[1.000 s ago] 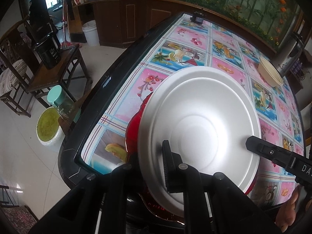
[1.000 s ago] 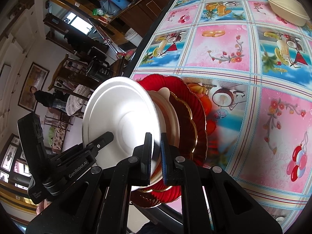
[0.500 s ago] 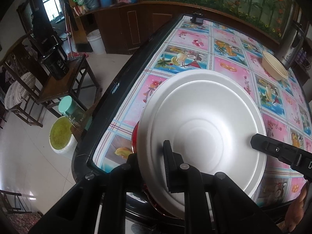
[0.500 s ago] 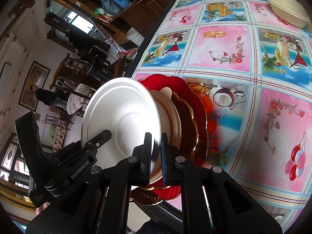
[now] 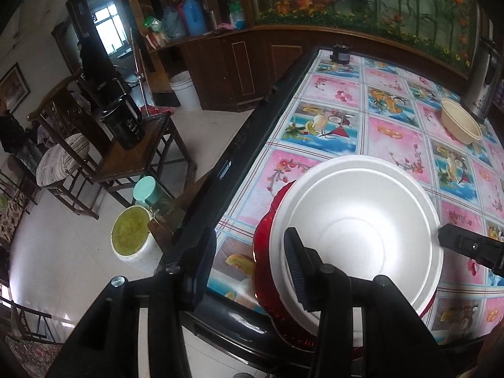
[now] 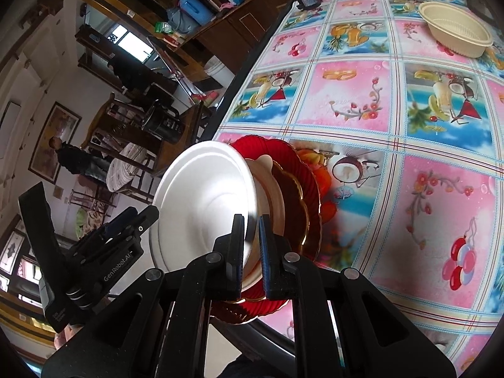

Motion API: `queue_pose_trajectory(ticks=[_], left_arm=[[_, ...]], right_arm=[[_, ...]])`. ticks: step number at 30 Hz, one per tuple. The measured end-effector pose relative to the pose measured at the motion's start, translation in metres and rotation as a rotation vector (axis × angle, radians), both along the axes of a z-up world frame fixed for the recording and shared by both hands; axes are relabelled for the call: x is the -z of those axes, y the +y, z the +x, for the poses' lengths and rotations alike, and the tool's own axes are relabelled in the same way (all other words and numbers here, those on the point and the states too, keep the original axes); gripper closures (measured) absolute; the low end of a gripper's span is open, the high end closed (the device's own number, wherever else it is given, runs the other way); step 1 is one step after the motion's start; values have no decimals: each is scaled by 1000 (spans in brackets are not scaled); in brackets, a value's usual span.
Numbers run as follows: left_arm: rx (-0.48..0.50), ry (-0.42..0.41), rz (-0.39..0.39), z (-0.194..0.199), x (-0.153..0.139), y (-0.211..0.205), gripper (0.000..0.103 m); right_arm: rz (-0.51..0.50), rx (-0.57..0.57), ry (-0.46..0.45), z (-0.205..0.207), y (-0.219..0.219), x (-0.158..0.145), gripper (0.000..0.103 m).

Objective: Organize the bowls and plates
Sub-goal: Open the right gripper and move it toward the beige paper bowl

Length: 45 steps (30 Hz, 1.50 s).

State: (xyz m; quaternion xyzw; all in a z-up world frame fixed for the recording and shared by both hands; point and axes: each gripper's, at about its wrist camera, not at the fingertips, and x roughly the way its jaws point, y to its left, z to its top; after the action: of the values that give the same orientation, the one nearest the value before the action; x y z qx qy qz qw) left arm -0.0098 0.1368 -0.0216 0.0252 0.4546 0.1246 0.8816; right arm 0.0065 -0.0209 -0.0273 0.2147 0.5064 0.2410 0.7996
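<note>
With the left tool [image 5: 249,258] spreading off the white plate [image 5: 356,233], only the right tool [image 6: 251,239] pinches its rim atop the red plate [image 6: 302,186] stack at the bench [image 6: 393,132] edge, so it could tip.

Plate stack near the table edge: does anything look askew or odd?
Yes. The white plate sits tilted on the stack, one side raised, clamped by the right gripper. The red plate overhangs the table edge.

Both wrist views close, angled down; share white plate [image 5: 362,239] [image 6: 201,201].
</note>
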Motion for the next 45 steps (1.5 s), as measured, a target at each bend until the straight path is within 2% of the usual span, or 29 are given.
queue_pose_trajectory(ticks=[8, 18, 24, 45], left_arm=[[-40, -60, 42, -9, -15, 1, 50], [-62, -185, 95, -27, -42, -10, 41], [8, -242, 118, -35, -54, -39, 34], [227, -277, 147, -24, -69, -153, 34]], right_arm=[[11, 19, -30, -6, -10, -10, 94], [14, 55, -58, -14, -30, -19, 94], [0, 112, -84, -18, -58, -28, 94], [-21, 315, -125, -35, -180, -45, 94]])
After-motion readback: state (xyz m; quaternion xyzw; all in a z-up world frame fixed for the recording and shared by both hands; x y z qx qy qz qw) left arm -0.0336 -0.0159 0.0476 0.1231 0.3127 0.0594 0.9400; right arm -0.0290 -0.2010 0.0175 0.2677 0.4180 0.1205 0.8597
